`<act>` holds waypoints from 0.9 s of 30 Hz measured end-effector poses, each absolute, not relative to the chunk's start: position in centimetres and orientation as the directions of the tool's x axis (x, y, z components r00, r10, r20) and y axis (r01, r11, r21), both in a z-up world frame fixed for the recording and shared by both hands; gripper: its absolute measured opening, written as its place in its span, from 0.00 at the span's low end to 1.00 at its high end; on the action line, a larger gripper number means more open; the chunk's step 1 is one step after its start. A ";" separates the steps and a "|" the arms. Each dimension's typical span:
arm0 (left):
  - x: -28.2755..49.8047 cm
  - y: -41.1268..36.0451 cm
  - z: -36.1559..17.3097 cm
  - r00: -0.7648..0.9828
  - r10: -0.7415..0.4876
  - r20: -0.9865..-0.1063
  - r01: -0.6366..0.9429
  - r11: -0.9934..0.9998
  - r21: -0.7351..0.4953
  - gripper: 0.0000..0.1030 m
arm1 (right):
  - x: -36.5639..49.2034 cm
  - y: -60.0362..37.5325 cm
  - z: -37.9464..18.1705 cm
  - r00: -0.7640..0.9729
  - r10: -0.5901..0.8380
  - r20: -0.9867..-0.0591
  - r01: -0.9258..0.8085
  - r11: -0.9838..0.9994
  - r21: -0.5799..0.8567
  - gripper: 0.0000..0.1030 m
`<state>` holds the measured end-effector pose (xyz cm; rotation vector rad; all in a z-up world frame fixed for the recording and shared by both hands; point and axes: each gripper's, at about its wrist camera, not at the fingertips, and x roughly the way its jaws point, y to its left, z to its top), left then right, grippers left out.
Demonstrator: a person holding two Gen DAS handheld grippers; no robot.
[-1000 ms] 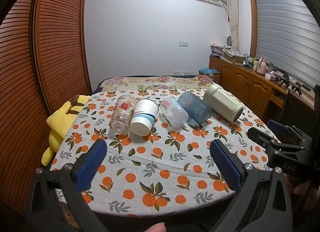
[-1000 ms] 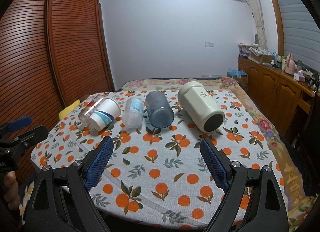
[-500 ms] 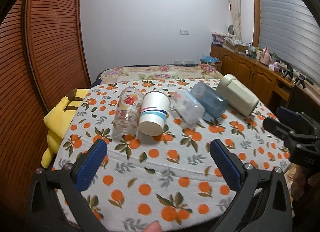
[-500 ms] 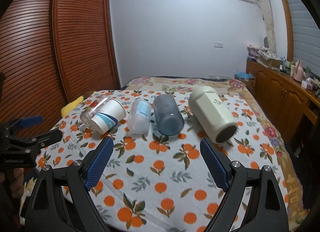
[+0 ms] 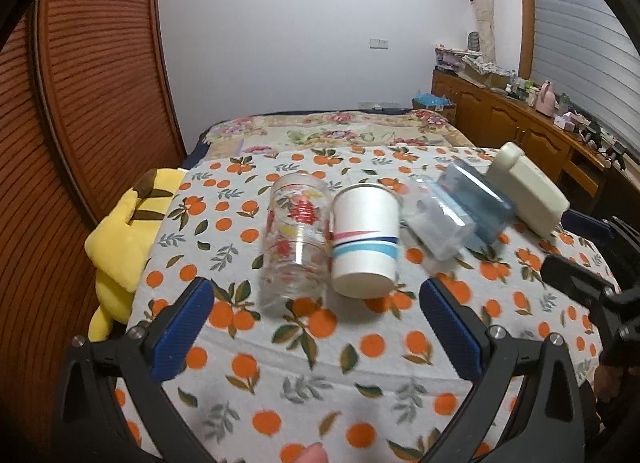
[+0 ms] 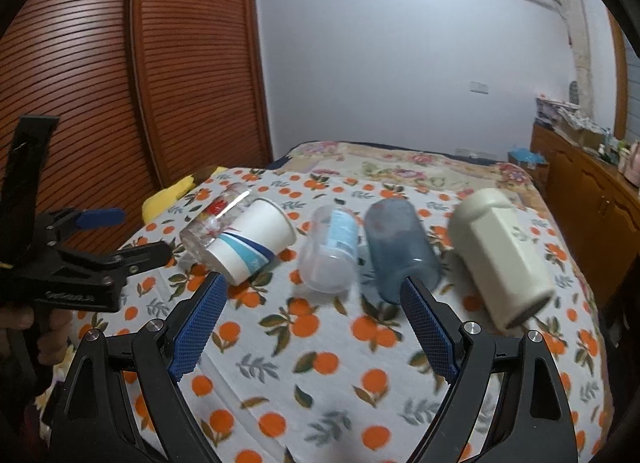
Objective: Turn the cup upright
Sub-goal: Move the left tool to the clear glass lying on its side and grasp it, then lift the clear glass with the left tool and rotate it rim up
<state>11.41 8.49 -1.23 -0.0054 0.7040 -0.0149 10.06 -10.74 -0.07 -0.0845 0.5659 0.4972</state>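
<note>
Several cups lie on their sides in a row on the orange-print cloth (image 5: 312, 347). From the left: a clear printed glass (image 5: 295, 239) (image 6: 212, 219), a white paper cup with blue stripes (image 5: 365, 241) (image 6: 252, 245), a clear plastic cup (image 5: 438, 225) (image 6: 332, 251), a blue tumbler (image 5: 476, 199) (image 6: 400, 249) and a cream mug (image 5: 528, 193) (image 6: 504, 255). My left gripper (image 5: 316, 319) is open and empty, just short of the glass and paper cup. My right gripper (image 6: 312, 315) is open and empty, short of the plastic cup.
A yellow plush toy (image 5: 120, 239) lies at the cloth's left edge beside the wooden slatted wardrobe (image 5: 88, 95). A wooden sideboard (image 5: 520, 123) with clutter runs along the right wall. The other gripper shows at the right edge (image 5: 592, 291) and at the left edge (image 6: 80, 267).
Both grippers have moved forward and leftward toward the cups, which now look larger. The left one now faces the glass and paper cup. The cups have not moved.
</note>
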 end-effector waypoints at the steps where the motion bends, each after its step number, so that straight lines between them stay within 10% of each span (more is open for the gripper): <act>1: 11.9 8.9 -1.5 0.758 -0.022 -0.651 0.014 1.000 -0.018 1.00 | 10.4 -10.3 -0.2 0.724 0.432 -0.538 -0.479 0.876 0.058 0.87; 27: 24.2 13.1 -6.9 0.524 -0.229 -0.820 -0.005 0.962 -0.272 0.73 | 13.5 -6.3 -1.2 0.653 0.477 -0.588 -0.552 0.832 0.062 0.81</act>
